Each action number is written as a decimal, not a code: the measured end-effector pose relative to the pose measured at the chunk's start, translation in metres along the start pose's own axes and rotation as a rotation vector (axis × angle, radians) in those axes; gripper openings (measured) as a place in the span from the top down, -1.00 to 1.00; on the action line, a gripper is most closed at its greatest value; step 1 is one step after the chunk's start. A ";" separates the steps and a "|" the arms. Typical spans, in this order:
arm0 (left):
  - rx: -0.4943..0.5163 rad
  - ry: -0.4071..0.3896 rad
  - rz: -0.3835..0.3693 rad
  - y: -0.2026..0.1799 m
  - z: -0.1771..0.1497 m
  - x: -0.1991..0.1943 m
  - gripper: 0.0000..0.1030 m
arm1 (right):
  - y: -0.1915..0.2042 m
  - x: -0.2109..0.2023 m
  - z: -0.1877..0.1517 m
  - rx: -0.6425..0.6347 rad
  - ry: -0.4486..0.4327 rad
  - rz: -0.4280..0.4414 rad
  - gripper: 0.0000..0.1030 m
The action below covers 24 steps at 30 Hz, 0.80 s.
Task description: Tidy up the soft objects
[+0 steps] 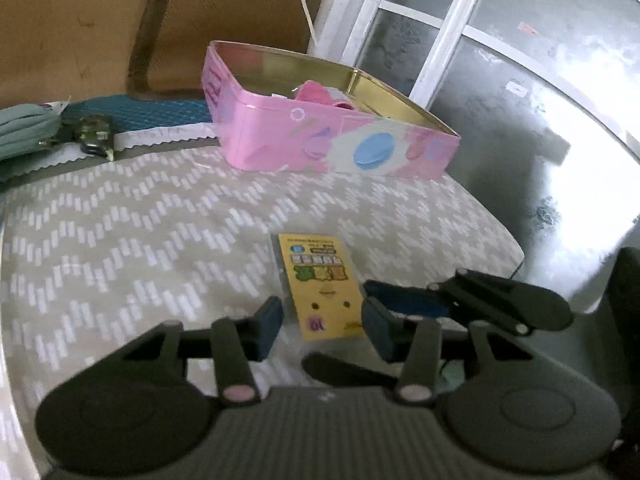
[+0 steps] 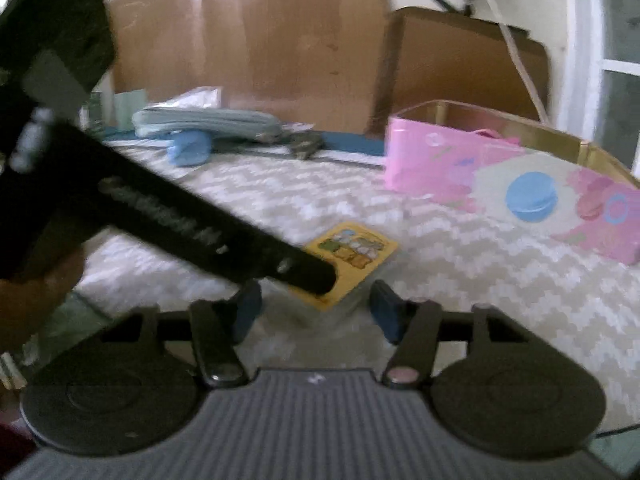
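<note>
A small yellow packet [image 1: 322, 286] with cartoon figures lies flat on the zigzag-patterned mat [image 1: 132, 240]. My left gripper [image 1: 322, 330] is open, its jaws either side of the packet's near end. My right gripper [image 2: 316, 310] is open too, just short of the packet [image 2: 352, 258]. In the left wrist view the right gripper's fingers [image 1: 400, 300] show at the packet's right. The left gripper's body [image 2: 168, 216] crosses the right wrist view. A pink tin box [image 1: 320, 128] stands open behind, with something pink [image 1: 318, 94] inside.
A grey-green zip pouch [image 2: 208, 122], a blue soft object [image 2: 190, 148] and a dark clip [image 2: 304, 144] lie along the mat's far edge. Brown cardboard [image 2: 256, 40] stands behind. A window frame [image 1: 452, 28] is at the right. The mat's right edge [image 1: 504, 232] drops off.
</note>
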<state>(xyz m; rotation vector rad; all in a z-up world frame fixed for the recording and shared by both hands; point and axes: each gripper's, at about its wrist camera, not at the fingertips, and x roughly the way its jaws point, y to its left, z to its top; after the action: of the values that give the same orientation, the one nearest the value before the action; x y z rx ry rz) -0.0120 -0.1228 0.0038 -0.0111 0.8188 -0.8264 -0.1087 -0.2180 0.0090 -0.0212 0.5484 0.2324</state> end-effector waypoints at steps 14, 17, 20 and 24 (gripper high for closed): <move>0.076 -0.164 0.025 -0.029 0.066 -0.016 0.13 | -0.022 -0.016 0.033 0.004 -0.259 -0.108 -0.21; 0.105 -0.199 0.038 -0.034 0.090 -0.009 0.13 | -0.035 -0.010 0.049 -0.007 -0.304 -0.137 -0.21; 0.117 -0.213 0.050 -0.033 0.115 0.007 0.13 | -0.049 0.003 0.064 -0.014 -0.321 -0.162 -0.21; 0.118 -0.208 0.054 -0.026 0.141 0.034 0.13 | -0.072 0.023 0.074 -0.005 -0.317 -0.186 -0.21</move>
<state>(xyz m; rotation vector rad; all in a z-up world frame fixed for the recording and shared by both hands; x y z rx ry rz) 0.0764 -0.2049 0.0891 0.0295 0.5718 -0.8066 -0.0354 -0.2773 0.0569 -0.0388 0.2280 0.0533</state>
